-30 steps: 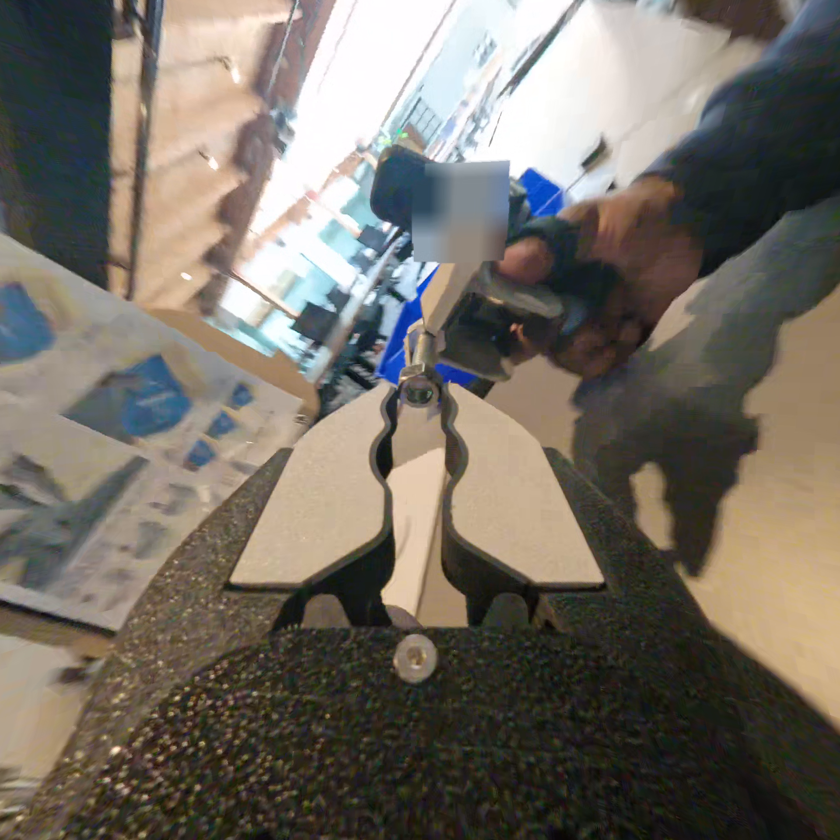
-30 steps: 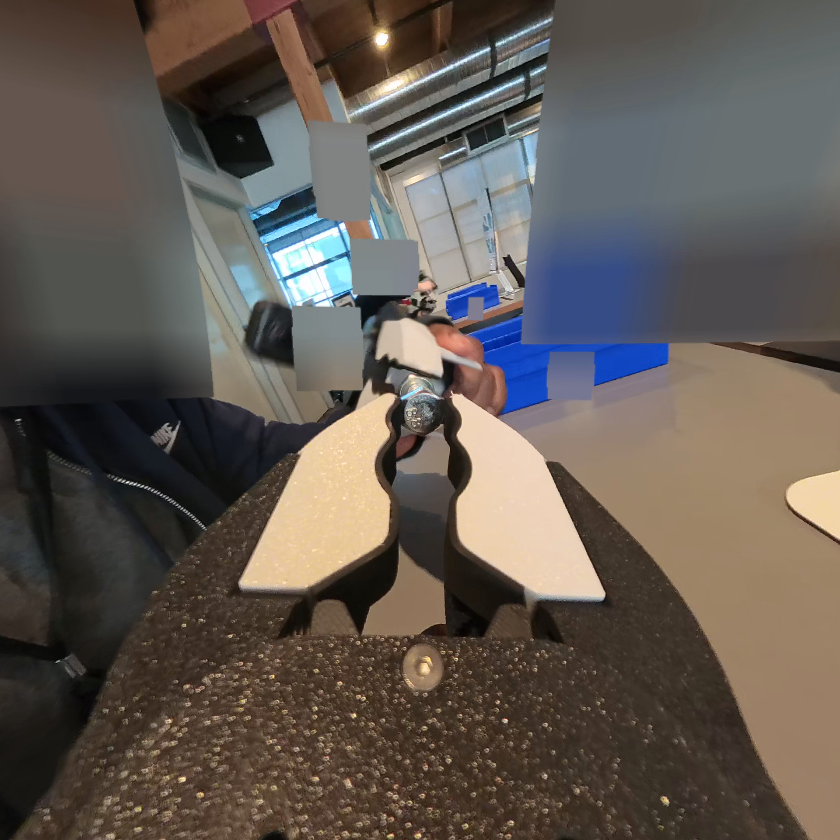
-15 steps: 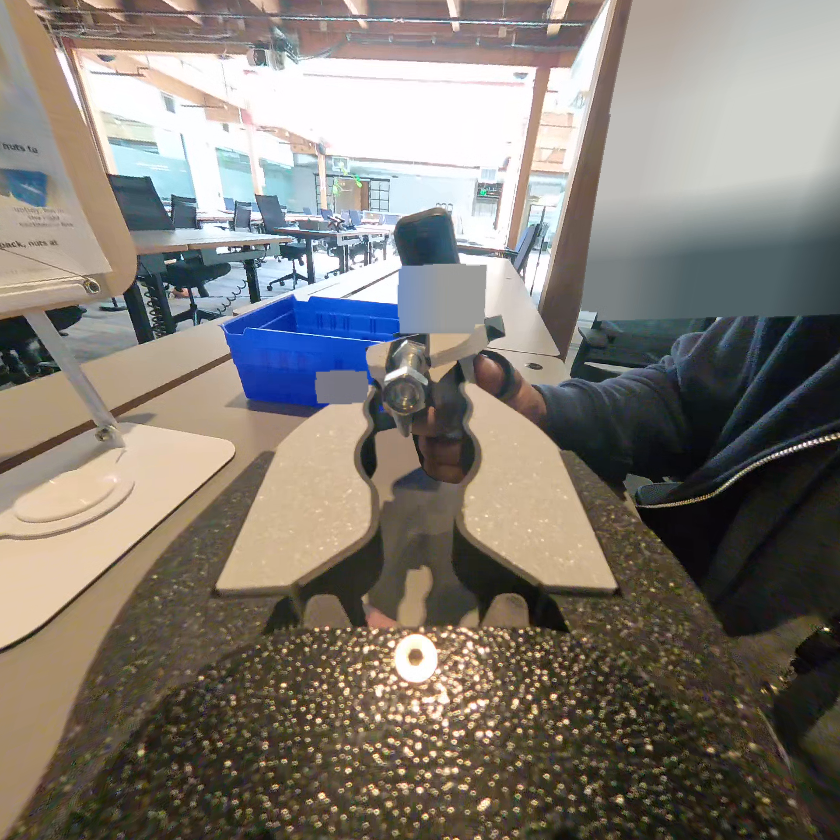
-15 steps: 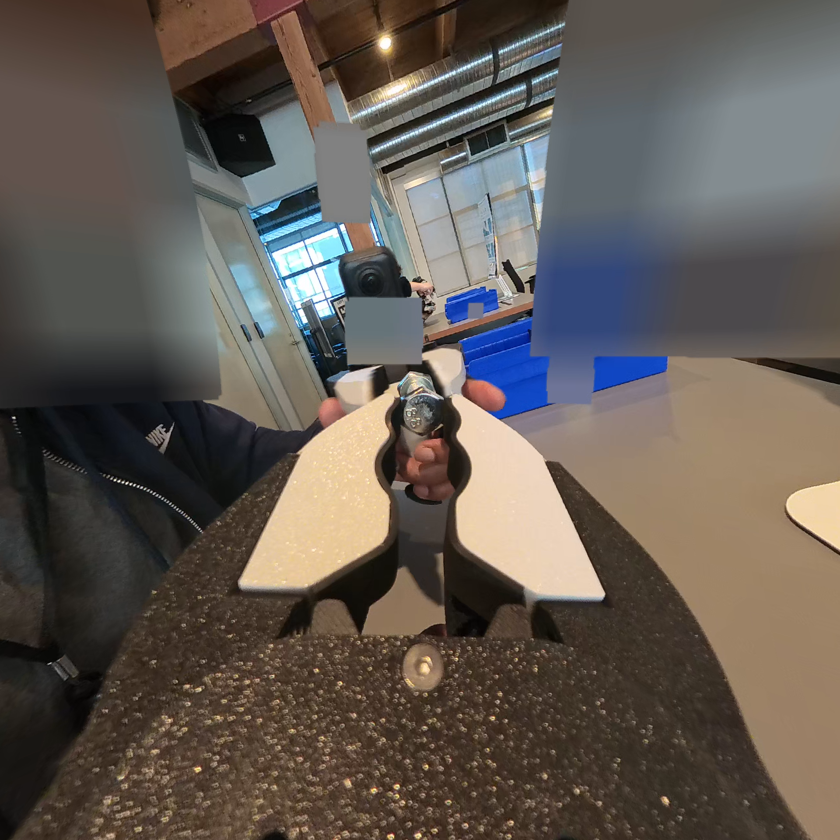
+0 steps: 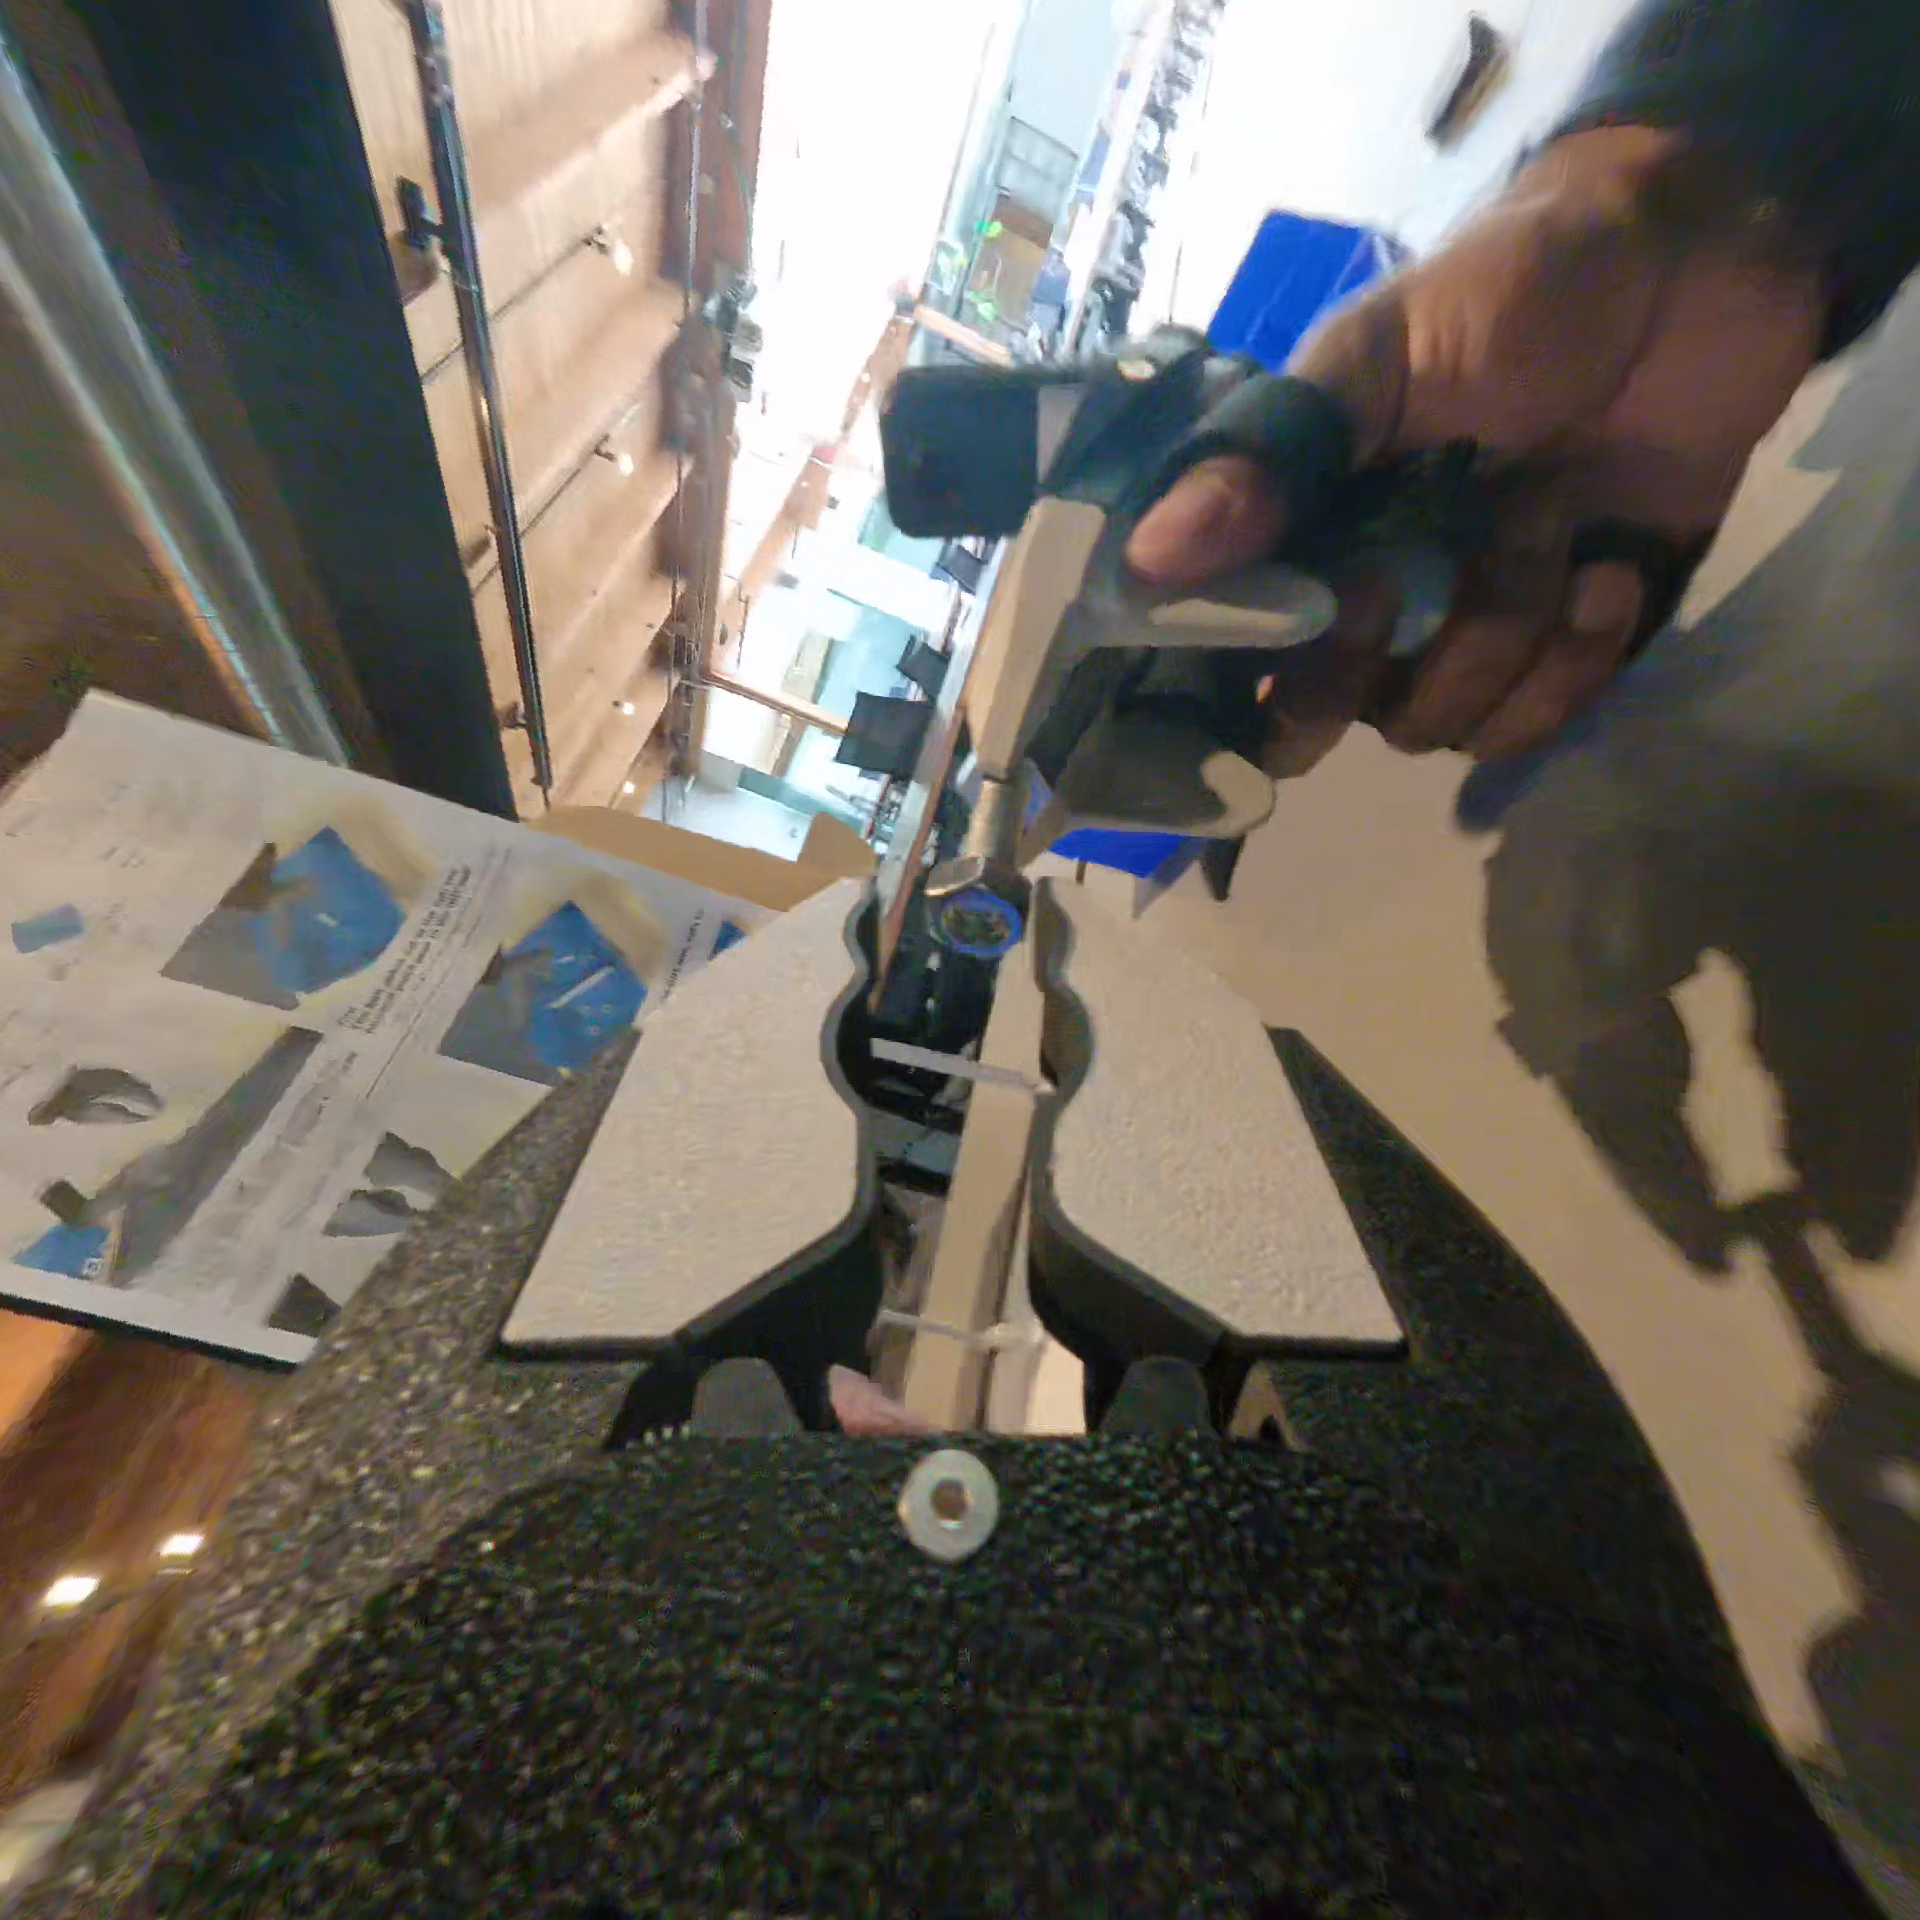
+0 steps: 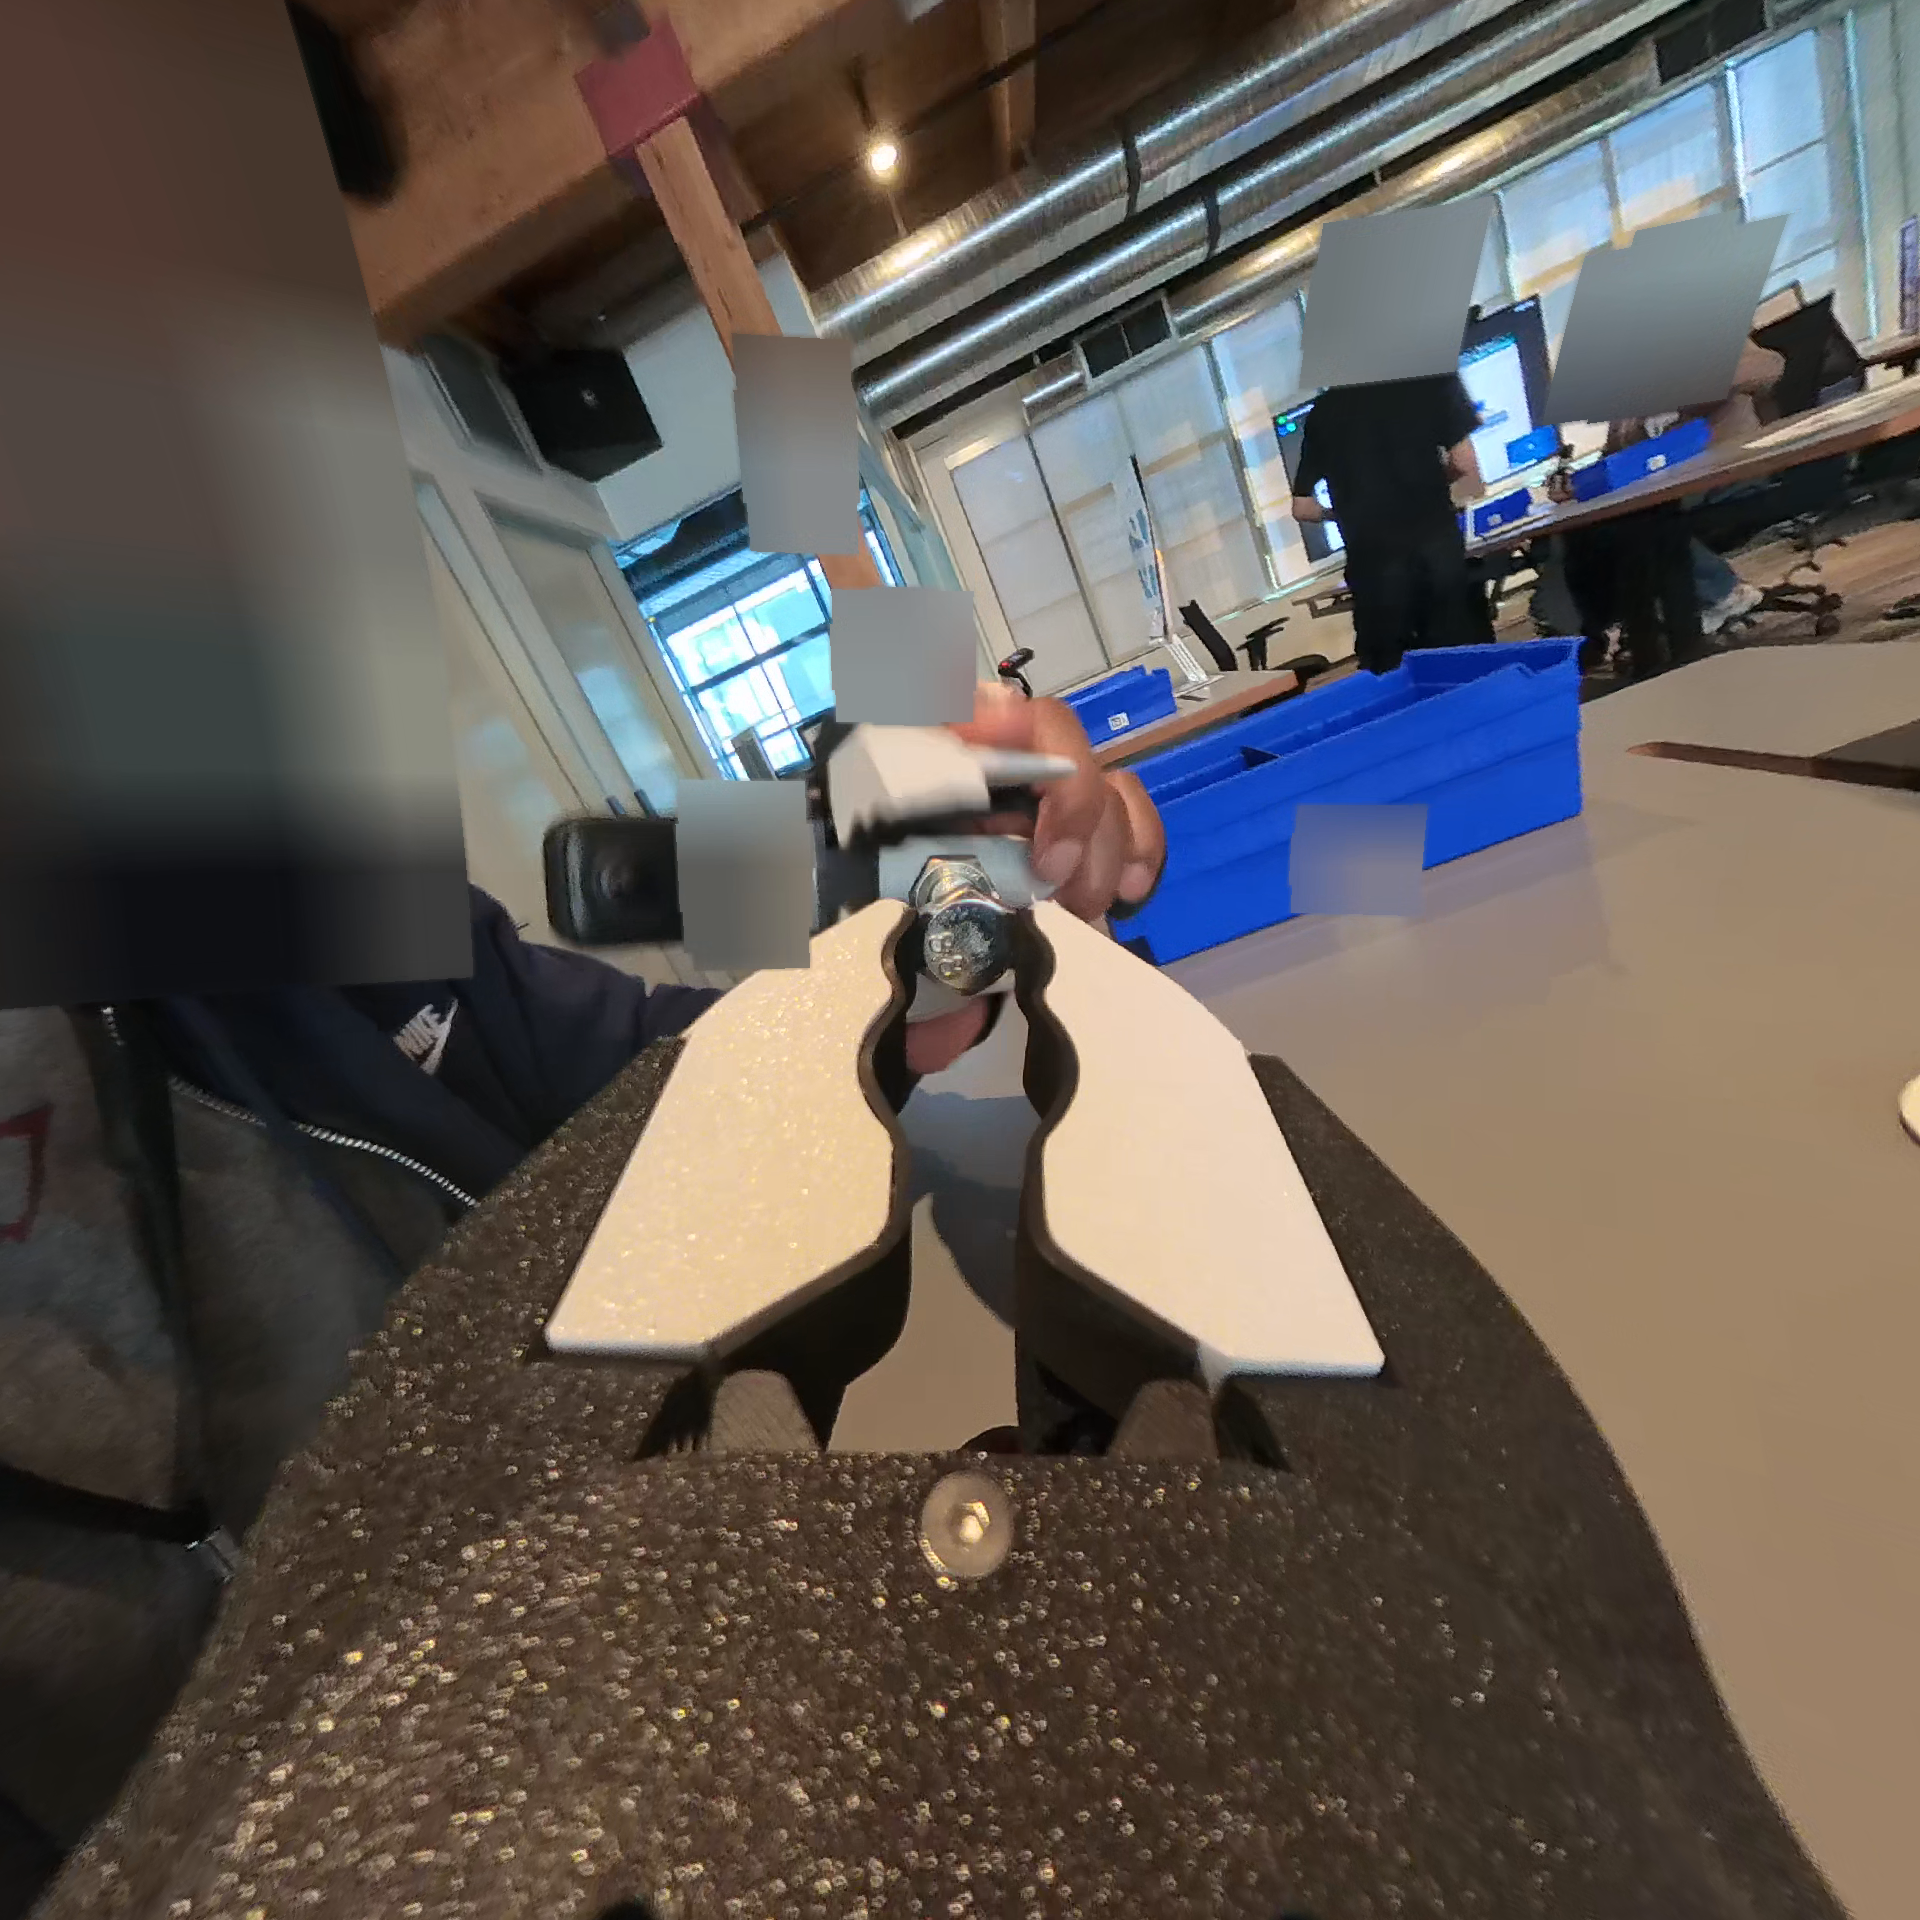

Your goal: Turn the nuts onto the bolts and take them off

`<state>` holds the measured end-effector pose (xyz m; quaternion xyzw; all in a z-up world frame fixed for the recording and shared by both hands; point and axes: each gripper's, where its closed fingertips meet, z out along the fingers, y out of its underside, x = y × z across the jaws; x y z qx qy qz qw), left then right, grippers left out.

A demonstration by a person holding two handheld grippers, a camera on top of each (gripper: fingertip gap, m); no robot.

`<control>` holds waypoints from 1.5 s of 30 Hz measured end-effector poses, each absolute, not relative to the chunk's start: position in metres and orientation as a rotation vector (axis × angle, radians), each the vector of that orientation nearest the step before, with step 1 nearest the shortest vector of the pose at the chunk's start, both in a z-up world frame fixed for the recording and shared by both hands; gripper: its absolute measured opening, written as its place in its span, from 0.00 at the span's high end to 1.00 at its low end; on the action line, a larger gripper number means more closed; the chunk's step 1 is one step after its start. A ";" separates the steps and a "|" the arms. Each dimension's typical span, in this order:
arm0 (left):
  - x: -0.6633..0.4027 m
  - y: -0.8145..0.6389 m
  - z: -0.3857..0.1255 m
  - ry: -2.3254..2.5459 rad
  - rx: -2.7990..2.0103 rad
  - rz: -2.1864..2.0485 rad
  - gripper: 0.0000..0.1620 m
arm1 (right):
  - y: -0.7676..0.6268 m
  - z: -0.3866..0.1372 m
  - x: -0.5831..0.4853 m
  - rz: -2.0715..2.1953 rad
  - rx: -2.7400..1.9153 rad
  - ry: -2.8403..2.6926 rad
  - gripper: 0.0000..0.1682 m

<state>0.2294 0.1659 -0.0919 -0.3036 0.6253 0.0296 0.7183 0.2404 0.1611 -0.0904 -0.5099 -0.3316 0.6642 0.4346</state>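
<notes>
Ahead of my right tongs: the bolt (image 6: 961, 940) and my other hand (image 6: 1081, 831) block the centre.
Right of frame: bare grey table (image 6: 1507, 1091) gives passage.
Upper right: blue bin (image 6: 1382, 758) stands in the way.

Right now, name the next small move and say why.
Probably roll the left gripper back level and take another turn of the nut: the right gripper clamps the bolt head, and the shank between them shows the nut isn't seated.
</notes>
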 end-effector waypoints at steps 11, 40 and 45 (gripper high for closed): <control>0.232 0.165 -0.097 0.893 -1.294 -1.317 0.73 | 0.172 -0.091 0.247 1.406 -1.238 -0.889 0.90; 0.229 0.174 -0.113 1.146 -1.002 -0.564 0.74 | 0.176 -0.112 0.237 1.519 -1.286 -0.868 0.90; 0.222 0.177 -0.102 0.884 -1.223 -1.184 0.73 | 0.178 -0.110 0.240 1.476 -1.266 -0.873 0.90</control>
